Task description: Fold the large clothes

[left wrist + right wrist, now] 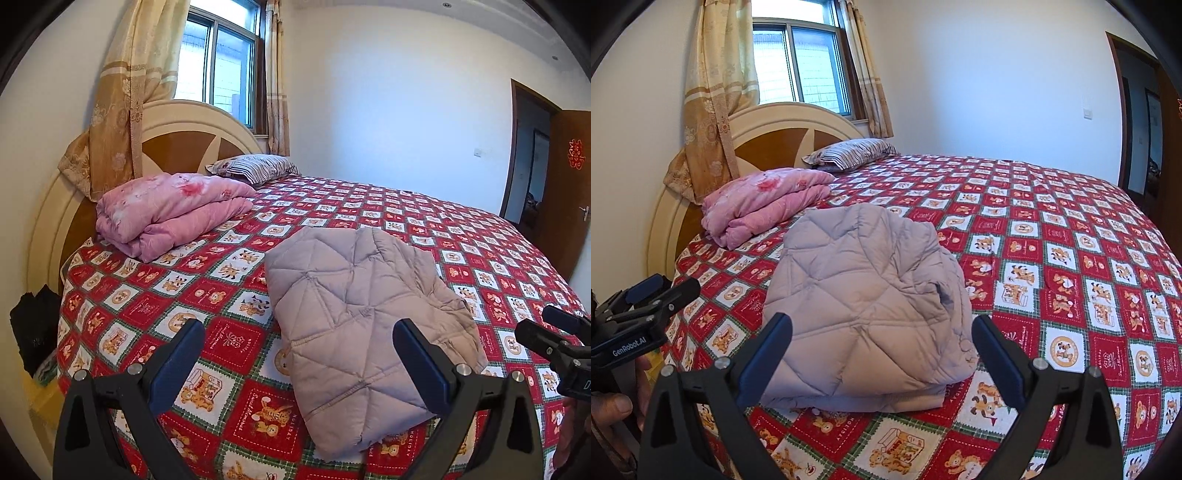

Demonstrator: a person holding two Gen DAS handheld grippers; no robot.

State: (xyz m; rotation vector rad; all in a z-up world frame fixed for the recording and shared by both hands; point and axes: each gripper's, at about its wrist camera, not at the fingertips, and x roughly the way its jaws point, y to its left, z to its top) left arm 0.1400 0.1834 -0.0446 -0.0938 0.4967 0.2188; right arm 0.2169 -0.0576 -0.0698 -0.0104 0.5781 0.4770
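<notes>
Left wrist view, folded grey quilted jacket (354, 314) lying on the bed (498, 243), left gripper (299, 350) fingers spread, empty, right gripper (882, 347) fingers spread, empty, pink quilt (173, 210) near headboard.

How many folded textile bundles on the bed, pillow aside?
2. The grey quilted jacket lies folded near the bed's front edge, before both open grippers. The pink quilt sits folded by the headboard. Others may lie outside the views.
</notes>
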